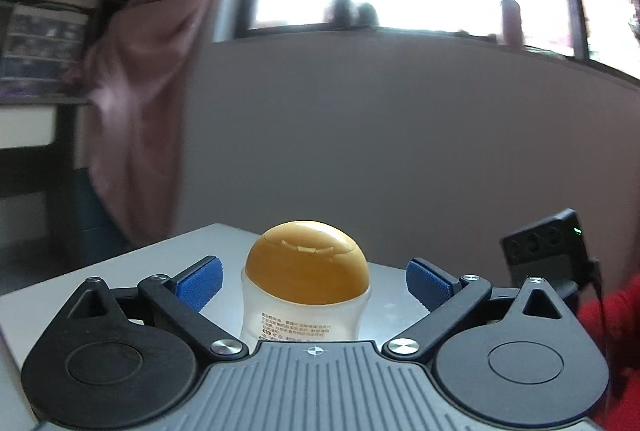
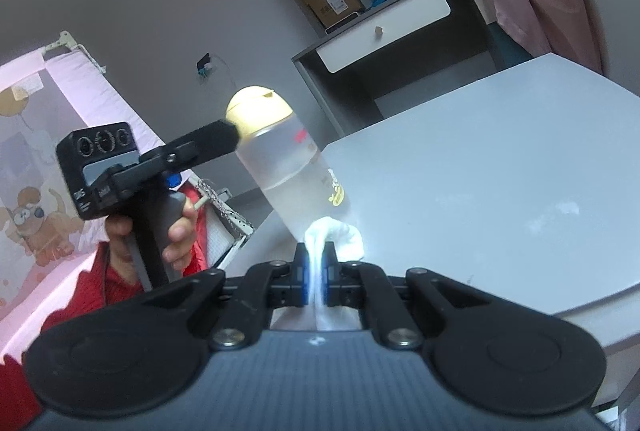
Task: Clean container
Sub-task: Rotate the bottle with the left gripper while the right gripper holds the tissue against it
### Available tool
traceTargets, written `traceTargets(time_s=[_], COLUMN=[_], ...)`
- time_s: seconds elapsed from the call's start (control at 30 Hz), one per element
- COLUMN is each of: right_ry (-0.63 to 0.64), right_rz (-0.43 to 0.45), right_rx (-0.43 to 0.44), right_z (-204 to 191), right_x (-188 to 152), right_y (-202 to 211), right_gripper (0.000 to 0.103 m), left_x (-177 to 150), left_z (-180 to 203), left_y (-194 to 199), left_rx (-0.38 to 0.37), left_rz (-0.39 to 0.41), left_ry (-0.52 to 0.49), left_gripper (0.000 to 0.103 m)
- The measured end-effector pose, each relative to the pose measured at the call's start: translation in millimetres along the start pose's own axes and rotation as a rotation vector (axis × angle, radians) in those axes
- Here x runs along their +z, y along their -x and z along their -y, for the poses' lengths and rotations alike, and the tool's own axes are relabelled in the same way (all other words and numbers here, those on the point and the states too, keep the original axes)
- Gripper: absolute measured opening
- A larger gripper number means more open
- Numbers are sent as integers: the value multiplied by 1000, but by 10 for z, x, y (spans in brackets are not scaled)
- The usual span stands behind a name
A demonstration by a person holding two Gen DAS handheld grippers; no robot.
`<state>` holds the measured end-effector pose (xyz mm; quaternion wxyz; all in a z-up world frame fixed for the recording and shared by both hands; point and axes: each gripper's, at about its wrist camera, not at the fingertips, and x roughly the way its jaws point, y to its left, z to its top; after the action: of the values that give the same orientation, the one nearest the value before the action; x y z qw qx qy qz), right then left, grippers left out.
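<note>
Near the table's [image 2: 500, 167] left edge, the yellow-capped bottle [image 1: 306, 291] stands upright between the left gripper's [image 1: 314, 281] wide-open fingers; right gripper [image 2: 315, 271], clamping a white cloth [image 2: 340, 231], sits at its base

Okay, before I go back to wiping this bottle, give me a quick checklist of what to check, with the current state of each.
1. Bottle upright on the table: ok.
2. Yellow cap closed: ok; flip lid looks seated.
3. Left gripper gripping the bottle: not ok; blue pads stand clear on both sides.
4. Right gripper clamped on the white cloth: ok.
5. Cloth against the bottle's lower part: ok, it appears to touch.
6. Bottle clean all round: cannot tell; far side hidden.
</note>
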<state>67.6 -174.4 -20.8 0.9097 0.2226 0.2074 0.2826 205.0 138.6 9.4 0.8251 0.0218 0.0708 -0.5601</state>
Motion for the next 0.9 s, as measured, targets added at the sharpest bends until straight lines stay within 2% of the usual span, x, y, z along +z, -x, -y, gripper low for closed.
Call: traceTargets(time_s=[0.17,0.3,0.43,0.5,0.57,0.73,0.9], right_ry=[6,8,6,7,9,10,7], right_rz=[-5,-6,-9,-8,-7,1,6], right_rx=[-10,-14,-12,-9,-7,-4,6], right_z=[-6,-4,2,-1,-9,-5,-6], right_x=[6,2,-4,-8,-13,-17,-26], right_y=[2,4,6,12,27,60,71], right_gripper=[6,6,6,6,6,6,6], left_x=[-67,-142,-163,-171,-177,-169,8], left_z=[-152,-173,-274,-302,-321,-247,-47], left_y=[-34,-124,-219,-225,-226,-238,-277], left_rx=[-96,-117,-125,-142,-141,-89,30], left_rz=[31,-2,-3,13,15,6,-37], left_ry=[2,-18,24,27,32,51,71], left_gripper=[100,98,97,69,69,69,69])
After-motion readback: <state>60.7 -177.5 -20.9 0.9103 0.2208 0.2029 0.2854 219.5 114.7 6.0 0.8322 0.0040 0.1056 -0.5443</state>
